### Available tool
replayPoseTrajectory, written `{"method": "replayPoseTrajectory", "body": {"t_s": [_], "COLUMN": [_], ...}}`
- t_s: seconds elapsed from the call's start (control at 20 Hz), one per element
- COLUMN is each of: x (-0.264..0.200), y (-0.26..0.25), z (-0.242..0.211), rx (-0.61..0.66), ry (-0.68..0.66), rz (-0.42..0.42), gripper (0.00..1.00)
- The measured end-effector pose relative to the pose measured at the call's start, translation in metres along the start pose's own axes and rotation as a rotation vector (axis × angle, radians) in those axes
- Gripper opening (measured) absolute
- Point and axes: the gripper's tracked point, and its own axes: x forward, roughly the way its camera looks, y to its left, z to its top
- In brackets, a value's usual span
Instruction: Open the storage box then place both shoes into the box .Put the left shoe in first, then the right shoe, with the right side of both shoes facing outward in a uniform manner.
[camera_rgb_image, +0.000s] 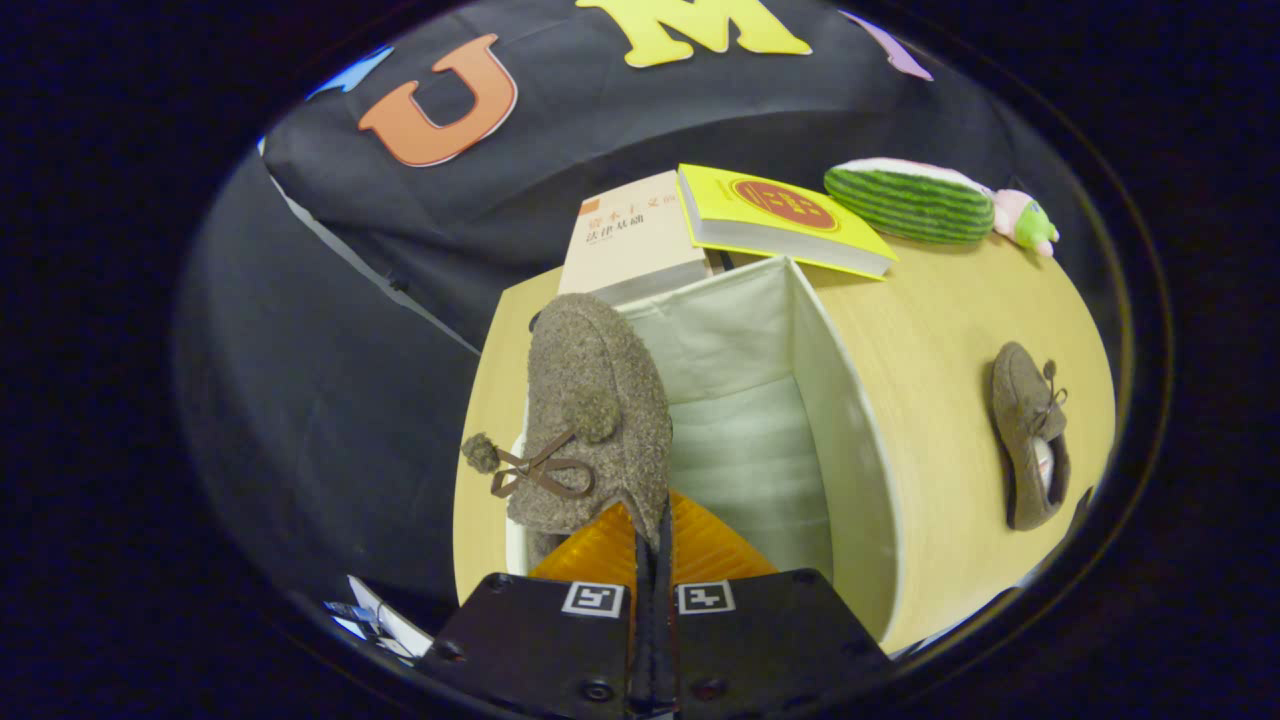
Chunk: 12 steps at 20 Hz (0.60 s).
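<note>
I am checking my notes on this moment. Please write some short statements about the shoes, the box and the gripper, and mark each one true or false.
1. The gripper is shut on a brown shoe. True.
2. The storage box is closed. False: it is open, its pale lining shows.
3. A second shoe lies on the table, beside the box. True.
4. Both shoes are inside the box. False: none is inside yet.
5. A yellow book lies beyond the box. True.
</note>
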Motion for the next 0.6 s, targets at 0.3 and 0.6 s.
{"method": "replayPoseTrajectory", "body": {"t_s": [0.3, 0.6], "x": [0.019, 0.016], "y": [-0.003, -0.007], "z": [-0.004, -0.005], "rx": [0.073, -0.003], "ry": [-0.011, -0.020], "rz": [0.026, 0.025], "gripper": [0.06, 0.50]}}
